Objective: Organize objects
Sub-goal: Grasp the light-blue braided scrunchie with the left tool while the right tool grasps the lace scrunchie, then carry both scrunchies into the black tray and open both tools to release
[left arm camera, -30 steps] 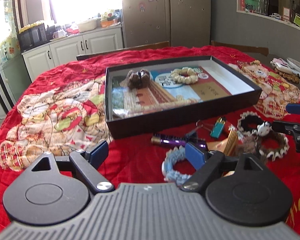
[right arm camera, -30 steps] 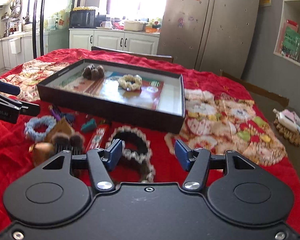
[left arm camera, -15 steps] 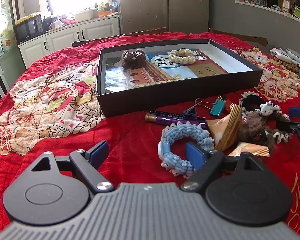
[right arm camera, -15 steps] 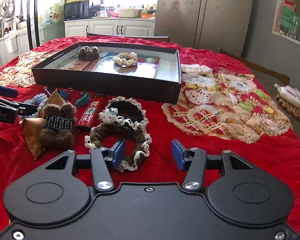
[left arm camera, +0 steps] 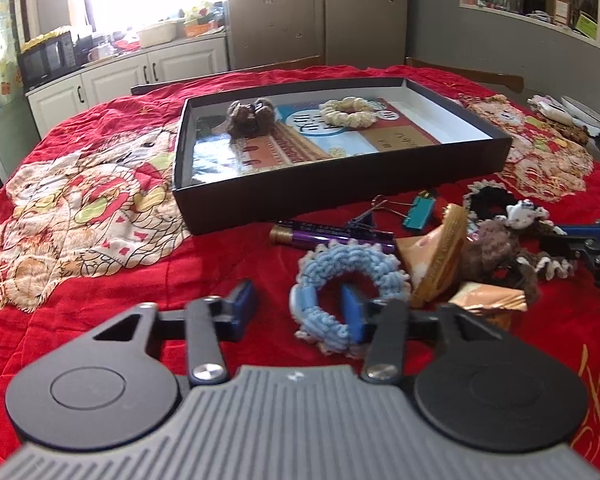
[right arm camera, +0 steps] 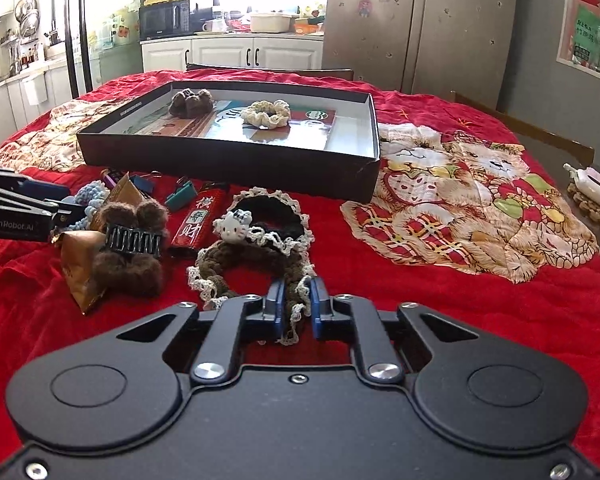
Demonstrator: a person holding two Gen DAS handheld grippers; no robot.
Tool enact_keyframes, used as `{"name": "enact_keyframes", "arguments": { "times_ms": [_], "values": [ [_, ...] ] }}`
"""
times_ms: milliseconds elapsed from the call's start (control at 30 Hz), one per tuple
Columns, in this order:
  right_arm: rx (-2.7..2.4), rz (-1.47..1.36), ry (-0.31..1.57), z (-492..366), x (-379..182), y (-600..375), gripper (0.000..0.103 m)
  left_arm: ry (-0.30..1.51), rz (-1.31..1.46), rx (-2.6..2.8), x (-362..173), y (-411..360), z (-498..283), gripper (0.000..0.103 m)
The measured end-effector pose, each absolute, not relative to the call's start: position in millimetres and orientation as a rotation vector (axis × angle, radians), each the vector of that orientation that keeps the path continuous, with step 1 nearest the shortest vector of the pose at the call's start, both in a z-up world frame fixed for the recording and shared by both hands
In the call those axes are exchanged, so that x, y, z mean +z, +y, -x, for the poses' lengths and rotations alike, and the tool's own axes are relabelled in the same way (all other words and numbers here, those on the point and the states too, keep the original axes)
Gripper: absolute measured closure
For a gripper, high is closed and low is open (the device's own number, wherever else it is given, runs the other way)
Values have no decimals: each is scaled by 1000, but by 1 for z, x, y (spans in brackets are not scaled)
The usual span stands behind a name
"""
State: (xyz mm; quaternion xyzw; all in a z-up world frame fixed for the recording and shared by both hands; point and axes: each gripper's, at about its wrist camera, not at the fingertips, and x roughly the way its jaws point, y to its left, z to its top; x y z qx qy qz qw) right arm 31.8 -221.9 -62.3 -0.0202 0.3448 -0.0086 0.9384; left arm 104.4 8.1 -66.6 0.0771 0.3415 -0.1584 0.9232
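Your right claw [right arm camera: 294, 306] pinches the near rim of the brown lace-edged scrunchie [right arm camera: 252, 264]. Your left claw [left arm camera: 296, 308] is closing, one finger inside the blue scrunchie [left arm camera: 350, 276], its near-left band between the pads, not yet squeezed. At twelve o'clock on the red-covered table [left arm camera: 228, 264] sits the black tray [left arm camera: 340, 192], holding a cream scrunchie [left arm camera: 350, 110].

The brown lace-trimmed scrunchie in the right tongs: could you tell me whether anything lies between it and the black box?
Yes. The black lace scrunchie with the cat charm lies directly between the brown lace-trimmed scrunchie and the black box, touching it. The right tongs must also clear the box's near wall.
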Motion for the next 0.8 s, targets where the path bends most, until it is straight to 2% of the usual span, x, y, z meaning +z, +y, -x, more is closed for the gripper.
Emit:
{"name": "enact_keyframes", "arguments": {
  "times_ms": [67, 167, 800],
  "values": [
    [-16, 30, 702, -30, -61, -224, 92, 702, -155, -335, -66, 8, -104, 71],
    [-16, 28, 693, -28, -59, -225, 93, 707, -146, -341, -65, 8, -104, 82],
    [16, 73, 545, -4, -7, -212, 93, 649, -100, -372, -36, 16, -91, 86]
  ]
}}
